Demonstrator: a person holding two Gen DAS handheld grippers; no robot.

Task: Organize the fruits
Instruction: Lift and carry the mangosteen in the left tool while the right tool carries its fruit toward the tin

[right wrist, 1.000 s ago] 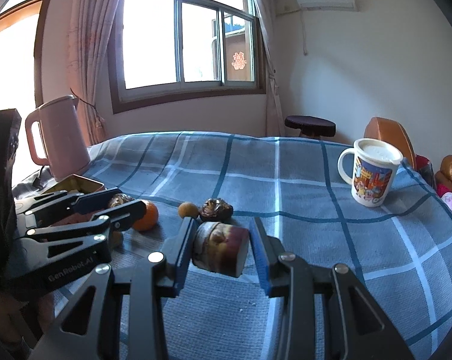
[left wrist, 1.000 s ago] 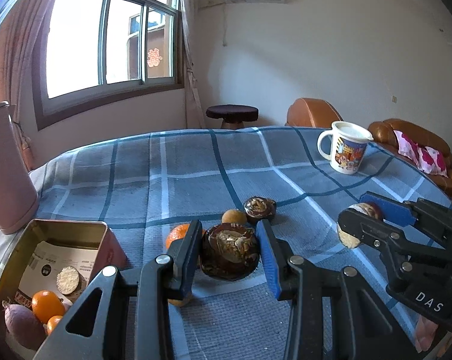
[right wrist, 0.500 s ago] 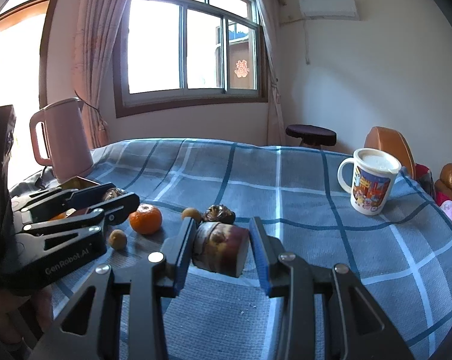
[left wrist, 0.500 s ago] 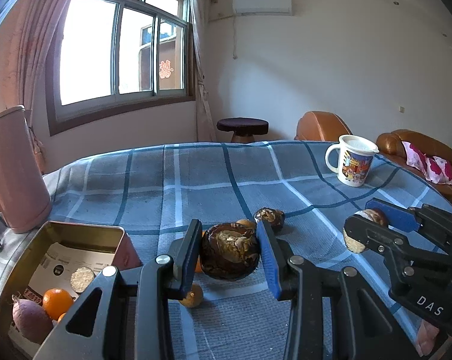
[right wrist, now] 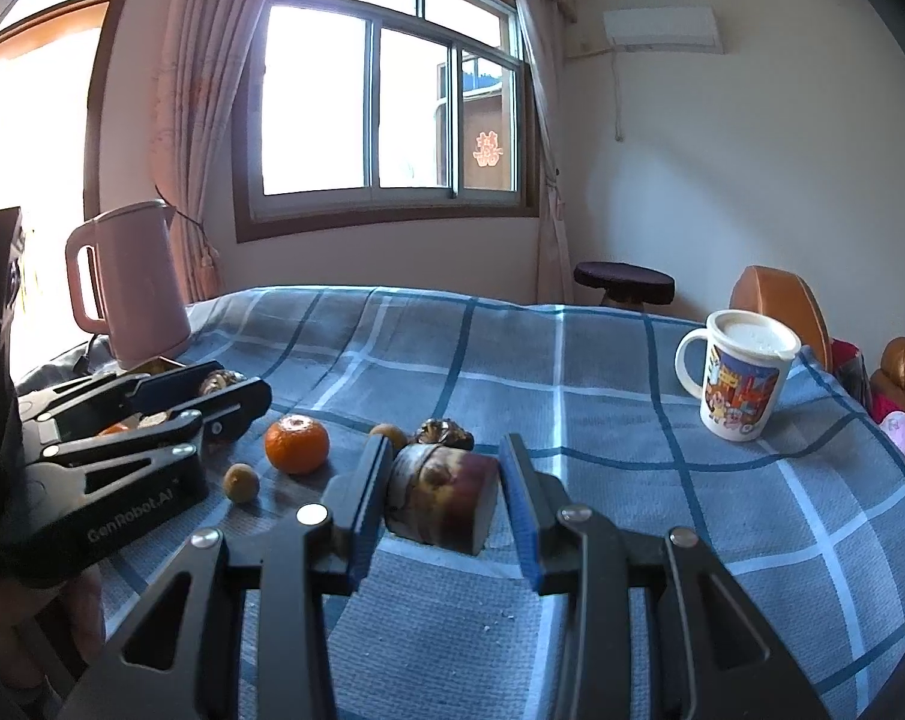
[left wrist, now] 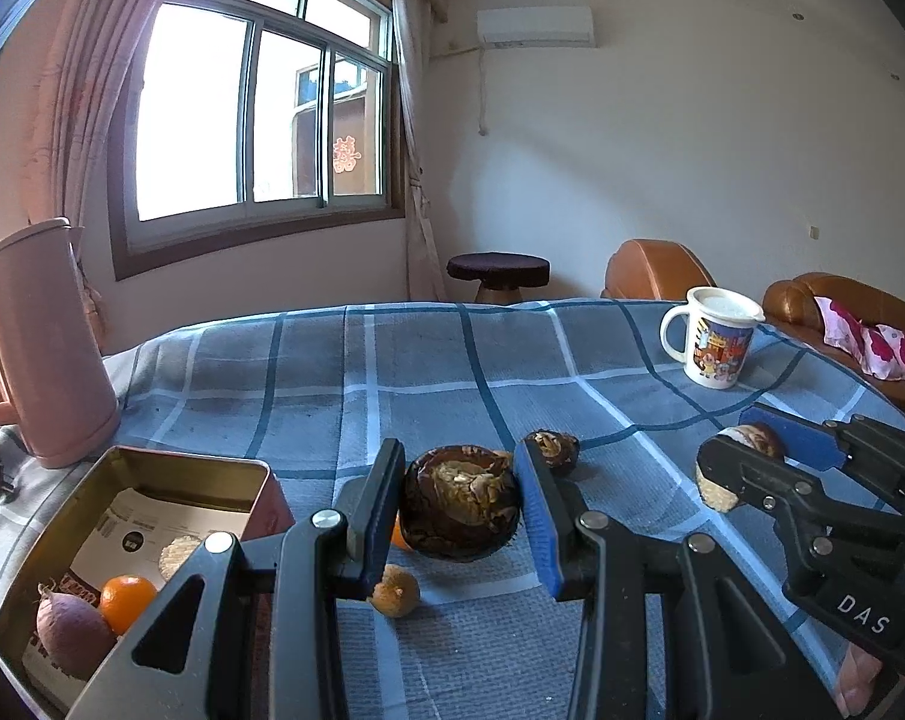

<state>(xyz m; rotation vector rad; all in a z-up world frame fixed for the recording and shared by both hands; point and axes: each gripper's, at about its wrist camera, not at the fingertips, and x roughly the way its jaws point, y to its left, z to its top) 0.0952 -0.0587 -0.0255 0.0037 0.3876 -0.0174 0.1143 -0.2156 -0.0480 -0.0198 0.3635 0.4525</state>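
Observation:
My left gripper [left wrist: 460, 504] is shut on a dark brown round fruit [left wrist: 460, 507], held above the blue checked tablecloth [left wrist: 428, 372]. To its left is an open gold tin [left wrist: 122, 461] holding an orange [left wrist: 127, 600] and a purple sweet potato [left wrist: 71, 636]. My right gripper [right wrist: 443, 480] is shut on a brown cut chunk [right wrist: 440, 495] with a pale cut face. On the cloth lie an orange [right wrist: 296, 444], two small brown fruits [right wrist: 241, 483] [right wrist: 389, 435] and a dark shrivelled fruit [right wrist: 443, 433]. Each view shows the other gripper: the left gripper [right wrist: 230, 387], the right gripper [left wrist: 734, 450].
A pink kettle [left wrist: 38, 342] stands at the table's left edge behind the tin. A lidded cartoon mug [right wrist: 737, 381] sits at the far right of the cloth. Beyond the table are a dark stool [left wrist: 499, 273] and a brown leather sofa [left wrist: 842, 300]. A hand [right wrist: 62, 612] holds the left gripper.
The left gripper has tilted up a little with the dark fruit, uncovering the orange on the cloth in the right wrist view. The right gripper has hardly moved.

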